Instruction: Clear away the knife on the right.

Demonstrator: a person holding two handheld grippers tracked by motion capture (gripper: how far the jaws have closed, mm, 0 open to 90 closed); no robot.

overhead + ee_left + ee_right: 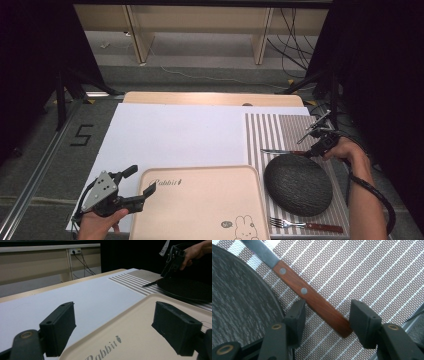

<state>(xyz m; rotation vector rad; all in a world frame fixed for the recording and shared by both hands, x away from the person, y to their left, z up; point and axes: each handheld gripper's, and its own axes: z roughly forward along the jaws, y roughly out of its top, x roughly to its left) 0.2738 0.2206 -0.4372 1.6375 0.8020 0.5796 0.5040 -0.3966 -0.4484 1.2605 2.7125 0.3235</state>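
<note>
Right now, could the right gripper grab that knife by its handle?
Probably yes. The right gripper is open with its jaws on either side of the knife handle's end, and nothing lies between them. The dark plate sits close beside one jaw, so there is little room on that side.

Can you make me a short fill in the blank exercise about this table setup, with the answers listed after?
1. The right gripper has its open jaws on either side of the wooden handle of the ____.
2. The word printed on the beige tray is ____.
3. The fork lies on the striped placemat, between the dark round plate and the table edge nearest the ____.
4. The left gripper is open over a corner of the ____.

Answers: knife; Rabbit; person; tray
</note>
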